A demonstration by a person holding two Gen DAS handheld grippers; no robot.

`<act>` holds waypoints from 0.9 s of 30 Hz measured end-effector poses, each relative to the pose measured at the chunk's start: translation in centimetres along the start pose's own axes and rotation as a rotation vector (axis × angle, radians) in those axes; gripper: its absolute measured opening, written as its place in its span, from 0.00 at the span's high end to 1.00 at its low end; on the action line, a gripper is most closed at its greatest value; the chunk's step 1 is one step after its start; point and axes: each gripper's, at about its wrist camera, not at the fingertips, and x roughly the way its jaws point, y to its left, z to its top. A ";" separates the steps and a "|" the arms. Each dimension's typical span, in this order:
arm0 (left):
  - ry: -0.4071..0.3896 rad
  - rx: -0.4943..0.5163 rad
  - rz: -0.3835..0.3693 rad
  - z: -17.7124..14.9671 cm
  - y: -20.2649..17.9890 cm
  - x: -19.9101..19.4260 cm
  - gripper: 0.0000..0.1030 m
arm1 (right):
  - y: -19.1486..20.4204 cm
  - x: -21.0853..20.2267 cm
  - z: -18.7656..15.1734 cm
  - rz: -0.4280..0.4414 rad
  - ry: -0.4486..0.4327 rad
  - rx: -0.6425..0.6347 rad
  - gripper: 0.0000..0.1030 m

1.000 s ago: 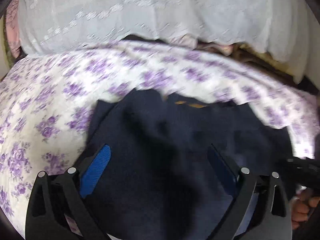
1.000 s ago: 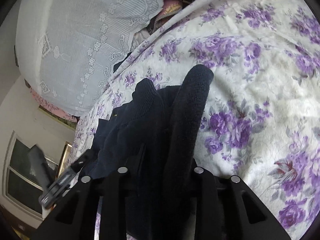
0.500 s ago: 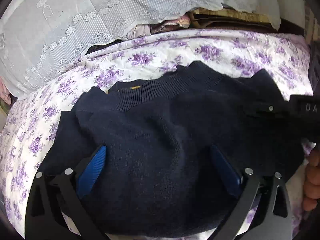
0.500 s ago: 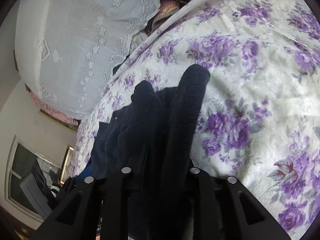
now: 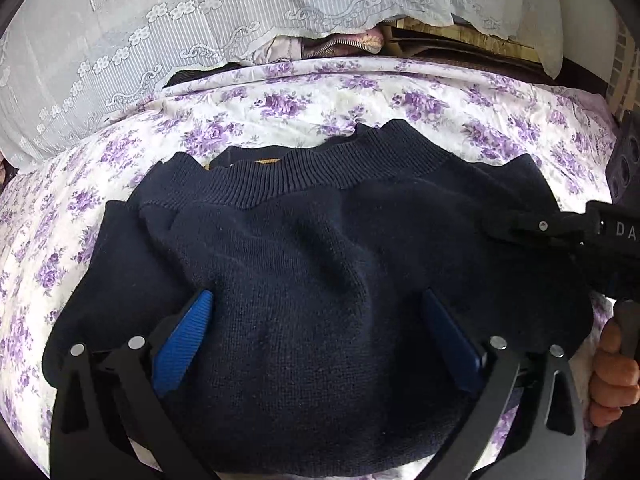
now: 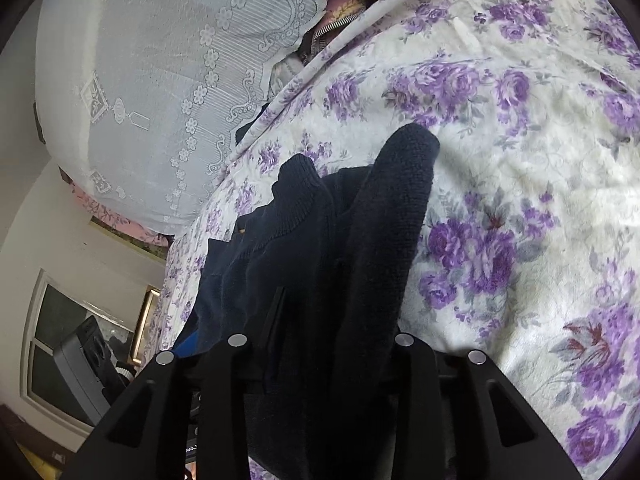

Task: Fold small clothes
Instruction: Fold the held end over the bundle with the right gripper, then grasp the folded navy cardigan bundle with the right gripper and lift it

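Sweater (image 5: 320, 264) lies on the floral bedspread (image 5: 280, 104), mid-fold. My left gripper (image 5: 316, 328) straddles it wide open; right gripper (image 6: 320, 320) pinches its edge, jaws just loosened. Next I'd smooth it.

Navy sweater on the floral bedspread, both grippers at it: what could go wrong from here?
1. The navy sweater lies bunched, with a raised ridge between the wide-open blue pads of the left gripper; closing there may lock in a crooked fold.
2. The right gripper, whose jaws have just been opening, has thick knit between them, so the fabric could slip out.
3. The floral bedspread is soft, so a deep pinch might catch it too.
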 end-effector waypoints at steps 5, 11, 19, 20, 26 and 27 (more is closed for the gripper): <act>0.001 -0.006 -0.009 0.0 0.2 0.1 0.04 | 0.4 -0.7 -0.6 0.005 -0.066 0.022 0.80; -0.016 -0.020 -0.031 0.1 0.5 -0.3 0.04 | 2.7 -1.3 -1.0 -0.061 -0.127 -0.053 0.81; -0.024 -0.105 -0.083 2.1 3.3 0.0 0.04 | 9.0 -2.2 -2.1 -0.163 -0.211 -0.204 0.81; -0.019 -0.110 -0.079 2.4 3.7 0.1 0.04 | 9.8 -2.1 -2.0 -0.174 -0.210 -0.214 0.81; -0.007 -0.144 -0.105 3.6 6.5 0.5 0.04 | 13.7 -0.7 -1.3 -0.216 -0.173 -0.258 0.81; -0.006 -0.149 -0.105 3.7 6.8 0.7 0.04 | 14.2 -0.5 -1.5 -0.222 -0.171 -0.266 0.81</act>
